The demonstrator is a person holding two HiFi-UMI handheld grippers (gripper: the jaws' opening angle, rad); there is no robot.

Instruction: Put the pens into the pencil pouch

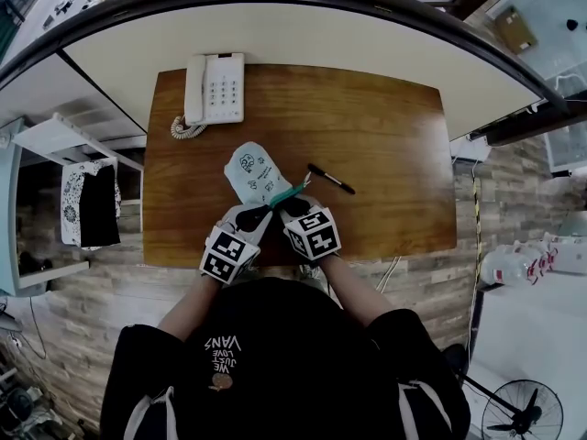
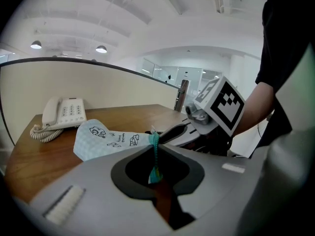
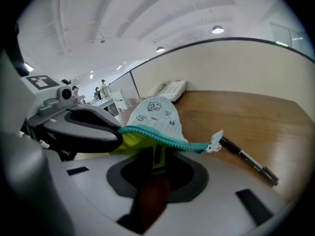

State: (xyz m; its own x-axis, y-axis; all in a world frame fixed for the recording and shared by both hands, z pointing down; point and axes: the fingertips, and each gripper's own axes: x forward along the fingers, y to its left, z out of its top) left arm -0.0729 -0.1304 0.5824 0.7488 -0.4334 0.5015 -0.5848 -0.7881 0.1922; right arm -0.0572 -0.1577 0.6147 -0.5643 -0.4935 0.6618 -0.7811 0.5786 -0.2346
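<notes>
Pouch (image 1: 255, 174) mouth pinched by jaws of left gripper (image 1: 261, 212) and right gripper (image 1: 292, 205); pen (image 1: 330, 179) on tabletop (image 1: 385, 145), not yet inside.

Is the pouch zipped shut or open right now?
Open: the pouch has its teal zipper parted, with yellow lining showing inside.

Pouch (image 1: 253, 172) end hidden under left gripper (image 1: 260, 213) and right gripper (image 1: 292, 205), pen (image 3: 246, 157) end behind zipper pull (image 3: 215, 140)
</notes>
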